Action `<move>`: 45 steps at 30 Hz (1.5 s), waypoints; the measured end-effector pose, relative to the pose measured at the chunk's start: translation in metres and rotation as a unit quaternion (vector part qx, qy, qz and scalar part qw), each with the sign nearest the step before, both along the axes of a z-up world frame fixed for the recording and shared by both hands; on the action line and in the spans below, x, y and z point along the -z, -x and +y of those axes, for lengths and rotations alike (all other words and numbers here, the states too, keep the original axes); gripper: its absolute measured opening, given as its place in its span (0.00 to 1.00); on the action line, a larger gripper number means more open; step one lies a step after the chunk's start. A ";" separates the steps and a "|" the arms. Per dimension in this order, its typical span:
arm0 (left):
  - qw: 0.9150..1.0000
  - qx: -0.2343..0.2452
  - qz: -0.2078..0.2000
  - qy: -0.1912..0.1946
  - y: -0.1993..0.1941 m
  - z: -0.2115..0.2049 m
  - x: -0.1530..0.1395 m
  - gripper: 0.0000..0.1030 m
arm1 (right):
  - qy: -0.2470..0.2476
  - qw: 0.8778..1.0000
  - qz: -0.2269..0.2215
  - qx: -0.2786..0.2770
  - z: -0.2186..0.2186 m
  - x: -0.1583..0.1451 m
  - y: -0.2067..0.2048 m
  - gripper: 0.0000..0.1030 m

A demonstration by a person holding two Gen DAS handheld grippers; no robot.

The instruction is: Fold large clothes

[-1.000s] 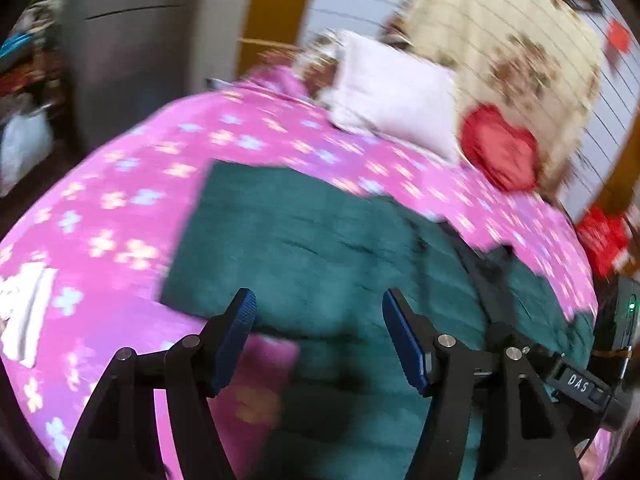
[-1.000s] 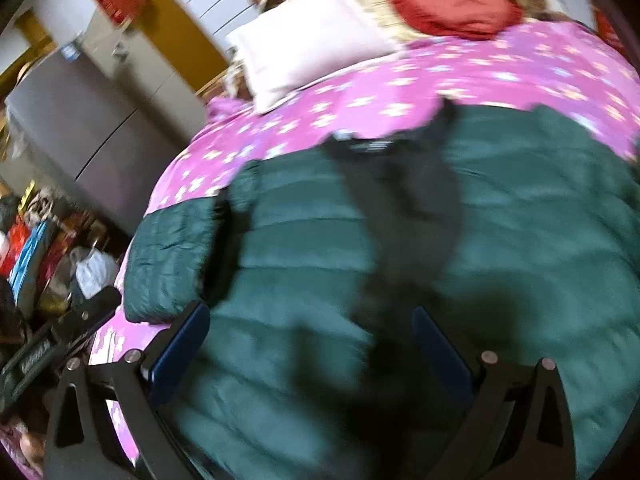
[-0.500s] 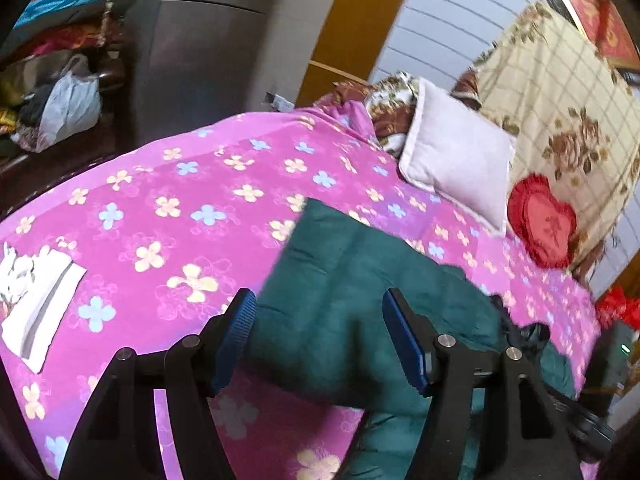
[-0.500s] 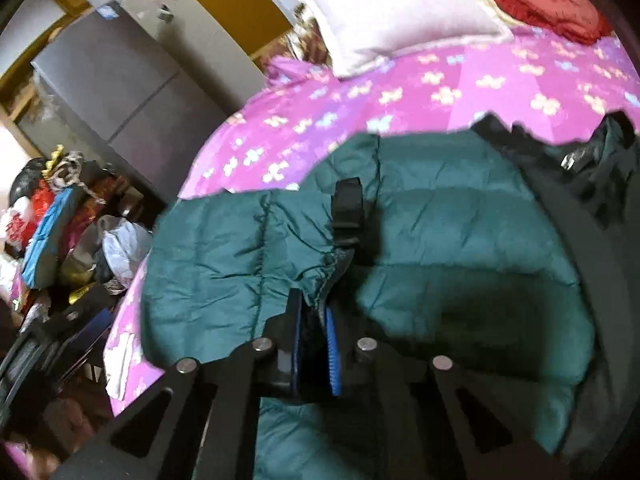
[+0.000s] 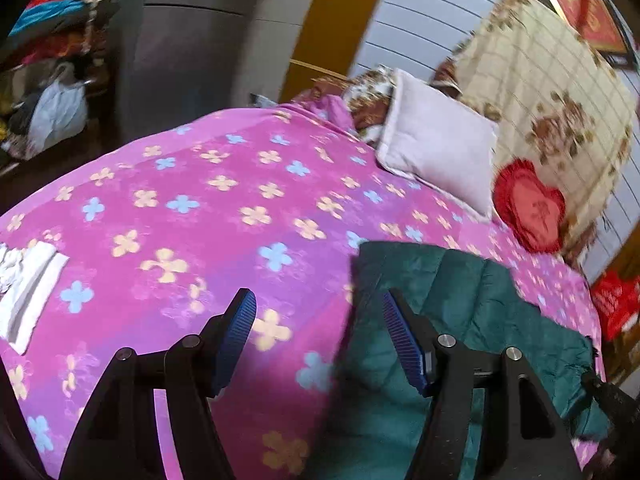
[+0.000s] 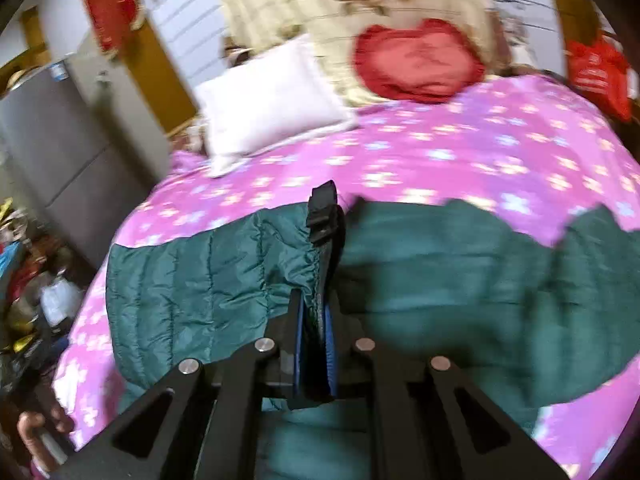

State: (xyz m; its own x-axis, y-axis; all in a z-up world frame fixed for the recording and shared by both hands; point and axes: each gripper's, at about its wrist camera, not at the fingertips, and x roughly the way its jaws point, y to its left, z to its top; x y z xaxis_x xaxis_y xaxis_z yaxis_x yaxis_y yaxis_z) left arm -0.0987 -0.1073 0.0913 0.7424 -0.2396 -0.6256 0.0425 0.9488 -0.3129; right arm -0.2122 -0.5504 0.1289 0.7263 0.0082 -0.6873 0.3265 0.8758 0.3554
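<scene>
Your right gripper pinches what looks like the green jacket's cuff mid-fold; left gripper hangs open, so carry the sleeve across the body.

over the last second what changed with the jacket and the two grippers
The right gripper went from wide open over the green jacket to shut on its gathered edge beside the black strap, and has pulled that part up and across, so more of the pink bedspread lies bare. The left gripper stayed open and holds nothing. The pillow and red cushion stayed put.
</scene>
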 end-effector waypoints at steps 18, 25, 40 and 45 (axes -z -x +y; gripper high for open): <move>0.992 0.092 0.018 -0.086 -0.015 -0.083 0.037 0.47 | 0.038 0.998 0.042 0.027 -0.016 0.022 0.026 0.64; 0.989 0.100 0.029 -0.103 -0.017 -0.091 0.049 0.47 | 0.075 0.993 0.092 -0.020 0.014 0.063 -0.027 0.64; 0.988 0.108 0.011 -0.111 -0.006 -0.095 0.036 0.47 | 0.105 0.987 0.117 -0.040 0.033 0.069 -0.005 0.64; 0.985 0.132 -0.009 -0.111 0.012 -0.104 0.022 0.47 | 0.089 0.991 0.094 -0.030 0.038 0.046 0.008 0.67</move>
State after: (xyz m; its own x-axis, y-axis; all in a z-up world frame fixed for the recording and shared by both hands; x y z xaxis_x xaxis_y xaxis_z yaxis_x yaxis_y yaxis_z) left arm -0.1108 -0.2109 0.0691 0.6843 -0.2844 -0.6715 0.2998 0.9491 -0.0965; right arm -0.2204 -0.5126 0.0827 0.5869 -0.0854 -0.8051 0.3175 0.9390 0.1319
